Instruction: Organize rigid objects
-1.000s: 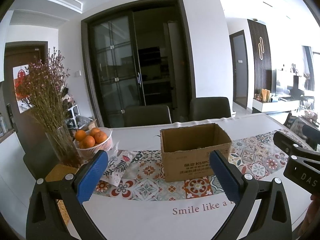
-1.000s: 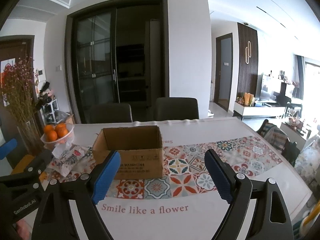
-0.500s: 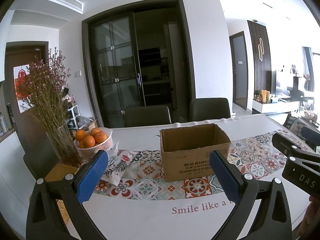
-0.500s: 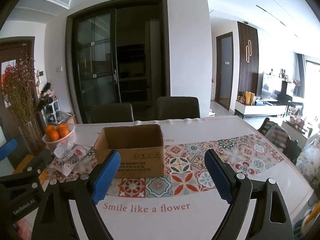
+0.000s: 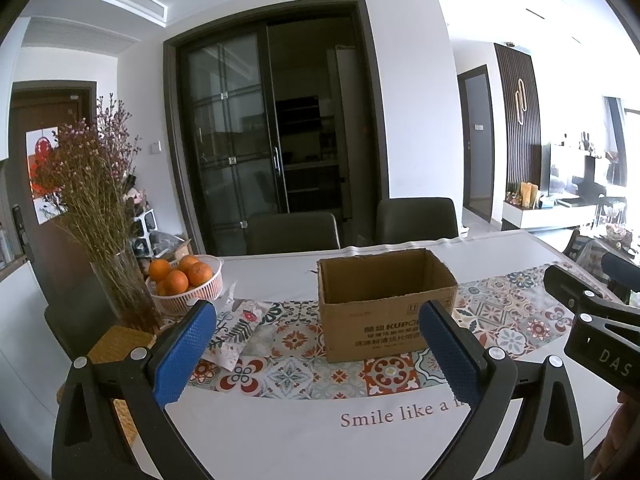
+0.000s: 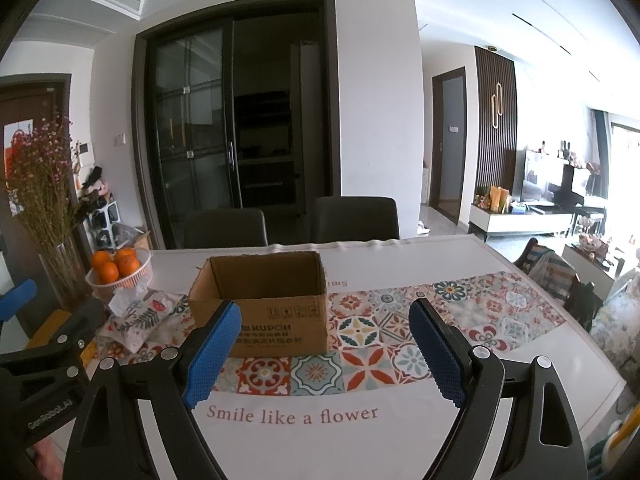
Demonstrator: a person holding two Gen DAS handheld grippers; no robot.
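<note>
An open brown cardboard box (image 5: 384, 304) stands on the patterned runner of the table; it also shows in the right wrist view (image 6: 264, 300). Its inside is hidden from here. My left gripper (image 5: 318, 350) is open and empty, held above the table's near edge in front of the box. My right gripper (image 6: 324, 350) is open and empty, level with the left one and to its right. The right gripper's body shows at the right of the left wrist view (image 5: 592, 328).
A white basket of oranges (image 5: 184, 280) and a glass vase of dried flowers (image 5: 124, 292) stand at the table's left. A floral pouch (image 5: 236, 324) lies beside them. Two dark chairs (image 5: 294, 232) stand behind the table. The tablecloth (image 6: 292, 440) reads "Smile like a flower".
Both grippers have shifted very slightly; the box sits a touch lower in the views. Nothing was taken hold of or let go.
</note>
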